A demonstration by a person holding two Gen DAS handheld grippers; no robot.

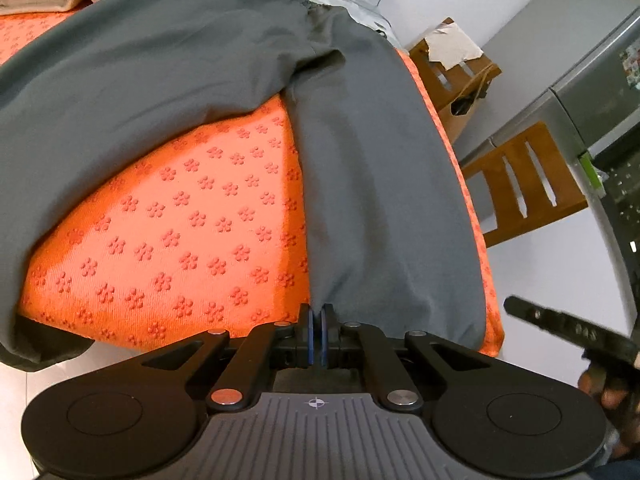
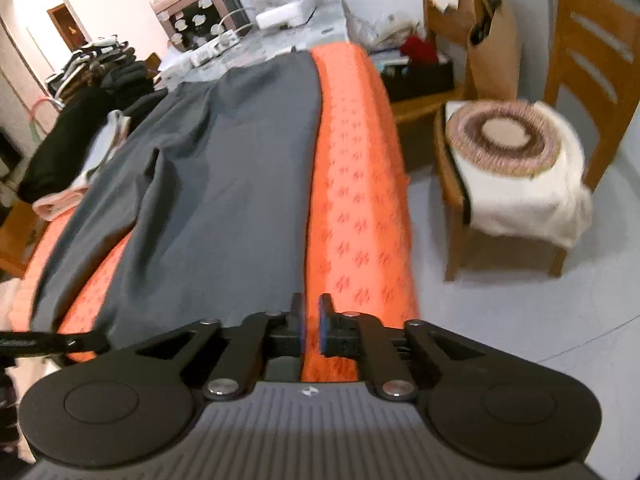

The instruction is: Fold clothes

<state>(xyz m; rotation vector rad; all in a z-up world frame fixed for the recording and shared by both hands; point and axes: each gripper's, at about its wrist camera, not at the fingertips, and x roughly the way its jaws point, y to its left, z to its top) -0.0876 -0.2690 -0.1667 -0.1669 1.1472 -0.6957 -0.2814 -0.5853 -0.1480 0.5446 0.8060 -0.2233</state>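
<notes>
2 legs of the grey trousers [image 1: 360, 184] run lengthwise away across the orange-covered desk [image 1: 192, 216]; left gripper [image 1: 319, 322] pinches the near hem, right gripper [image 2: 310, 320] slightly parted at its outer edge.

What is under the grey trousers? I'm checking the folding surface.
An orange flower-embossed mat lies under the grey trousers, showing between the legs. Whatever the mat rests on is covered.

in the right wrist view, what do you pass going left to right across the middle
black garment pile → grey trousers → orange mat → bare floor → wooden chair with a round woven cushion on its seat
</notes>
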